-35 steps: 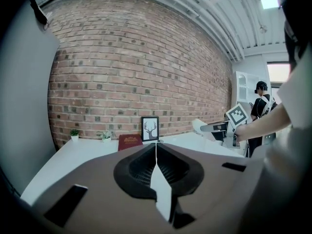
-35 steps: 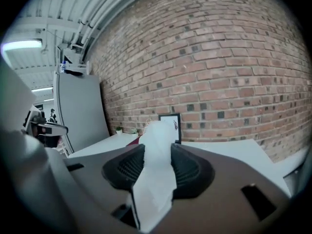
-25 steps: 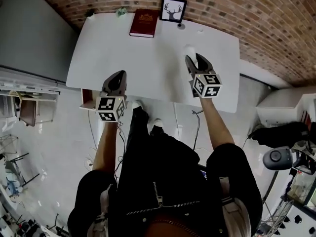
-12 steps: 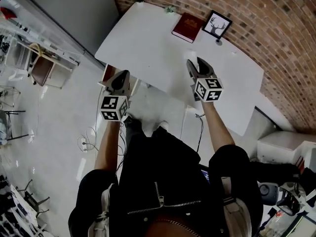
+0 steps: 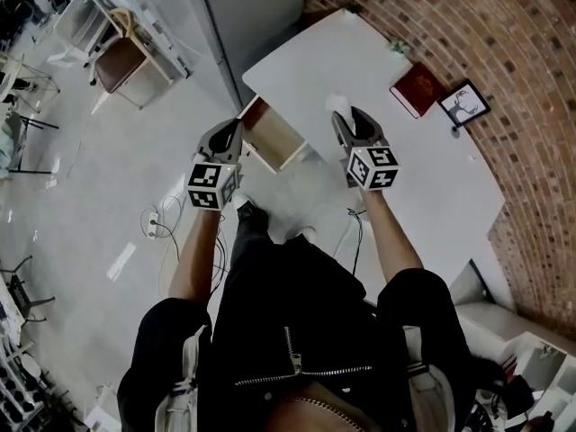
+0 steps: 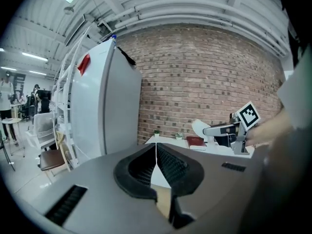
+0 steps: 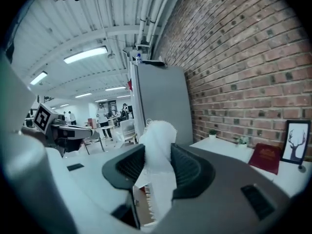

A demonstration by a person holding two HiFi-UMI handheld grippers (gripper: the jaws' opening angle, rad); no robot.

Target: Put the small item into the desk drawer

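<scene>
The small item (image 5: 337, 104) is a white, soft, fuzzy-edged piece, and my right gripper (image 5: 346, 115) is shut on it over the white desk (image 5: 423, 169). In the right gripper view the item (image 7: 159, 139) stands up between the two pads of the right gripper (image 7: 158, 156). The desk drawer (image 5: 273, 136) stands open at the desk's near corner, its wooden inside showing. My left gripper (image 5: 231, 130) hangs just left of the drawer, shut and empty. The left gripper (image 6: 156, 152) has its pads touching in its own view.
A red book (image 5: 416, 88) and a framed deer picture (image 5: 465, 104) lie at the desk's far side by the brick wall. A grey cabinet (image 5: 247, 7) stands beyond the desk's end. A chair (image 5: 121, 61) and cables (image 5: 162, 228) are on the floor at left.
The head view has swung left, so the desk now runs off to the upper right. More of the open drawer shows beside the left gripper. Both grippers keep their pose and the right keeps its hold.
</scene>
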